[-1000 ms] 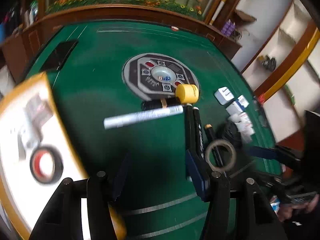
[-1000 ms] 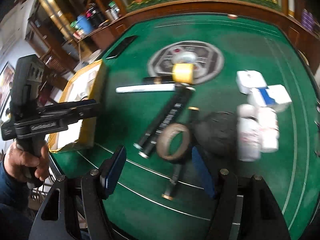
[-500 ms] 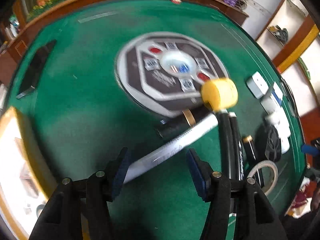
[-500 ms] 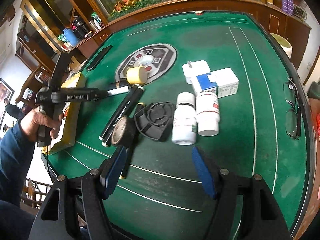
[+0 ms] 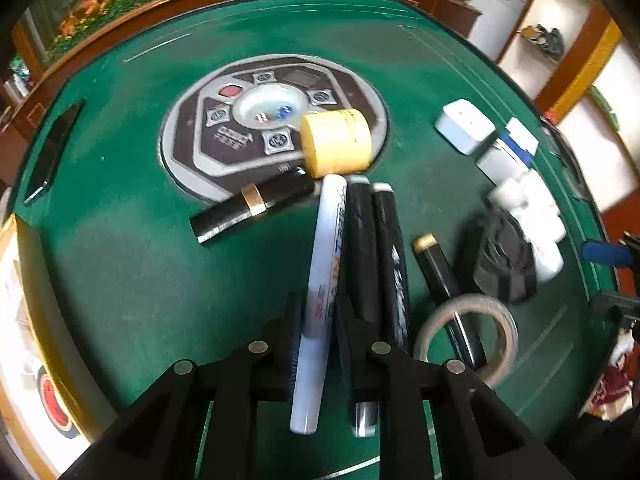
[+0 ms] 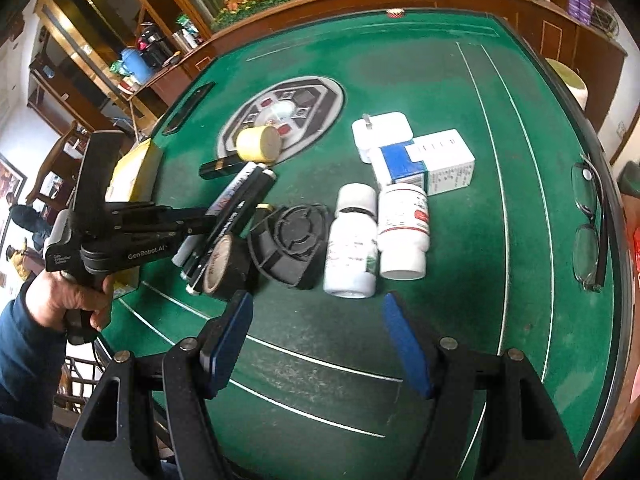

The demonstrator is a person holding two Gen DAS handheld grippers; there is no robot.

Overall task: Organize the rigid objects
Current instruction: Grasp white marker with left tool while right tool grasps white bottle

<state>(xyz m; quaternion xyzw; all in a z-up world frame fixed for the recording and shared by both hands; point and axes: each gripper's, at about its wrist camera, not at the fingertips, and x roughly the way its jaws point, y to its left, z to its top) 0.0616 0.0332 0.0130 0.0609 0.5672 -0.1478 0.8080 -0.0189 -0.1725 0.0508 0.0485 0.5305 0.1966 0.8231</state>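
I am clamping my left hand-held gripper (image 5: 318, 332) on the white marker (image 5: 326, 280), lying beside two black markers (image 5: 378, 264). My right hand-held gripper (image 6: 316, 344) is hanging unclenched above the bench (image 6: 460, 320); bottles (image 6: 376, 236), boxes (image 6: 424, 164) ahead are awaiting sorting.

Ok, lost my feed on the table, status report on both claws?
Left claw shut on white marker. Right claw open, empty. Marker lies against black markers; yellow roll at its tip.
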